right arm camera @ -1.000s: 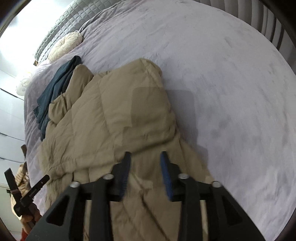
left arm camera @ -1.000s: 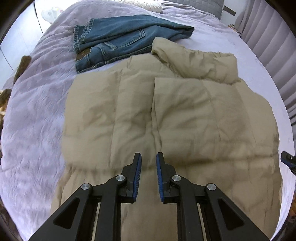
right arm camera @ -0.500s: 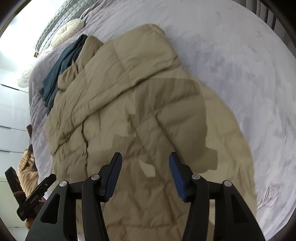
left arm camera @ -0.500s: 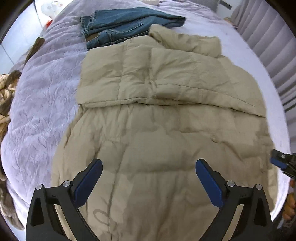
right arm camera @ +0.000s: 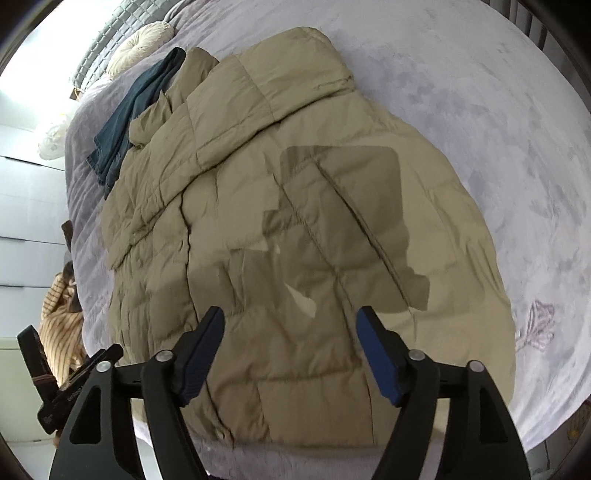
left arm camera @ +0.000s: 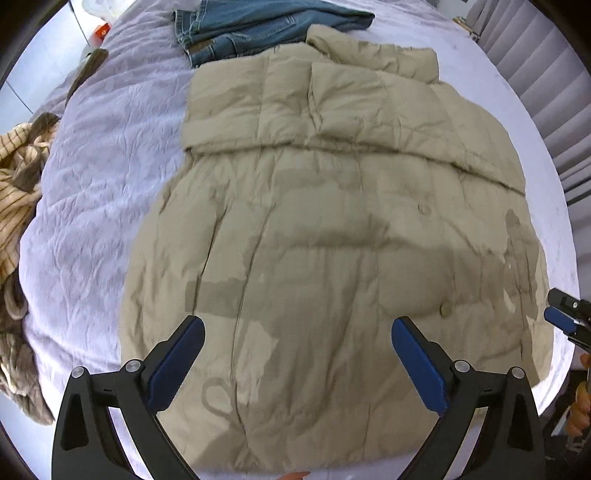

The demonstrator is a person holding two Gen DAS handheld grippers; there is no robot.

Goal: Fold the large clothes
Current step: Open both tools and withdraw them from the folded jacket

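- On the lavender bed cover (left arm camera: 103, 155), the tan puffer jacket (left arm camera: 332, 229) lies spread flat, its sleeves folded in across the upper body so their cuffs form a ridge across the chest; that leaves a tidy rectangle, probably ready for a bottom-to-top fold.
- The left hand-held gripper (left arm camera: 297, 354) hovers over the near hem with its blue-padded fingers spread wide and nothing between them, seemingly lined up to take the hem.
- The right hand-held gripper (right arm camera: 290, 343) hangs over the jacket's lower right part, jaws likewise apart and empty; its dark shadow falls on the quilting.
- Folded blue jeans (left arm camera: 258, 29) sit at the far end, touching or just under the jacket's collar (left arm camera: 373, 55), so a fold carried upward may land against them.
- A striped knit garment (left arm camera: 14, 177) is bunched at the bed's left edge, well apart from the jacket and out of the way.
- A round cream cushion (right arm camera: 142, 44) rests near the headboard, beyond the jeans.
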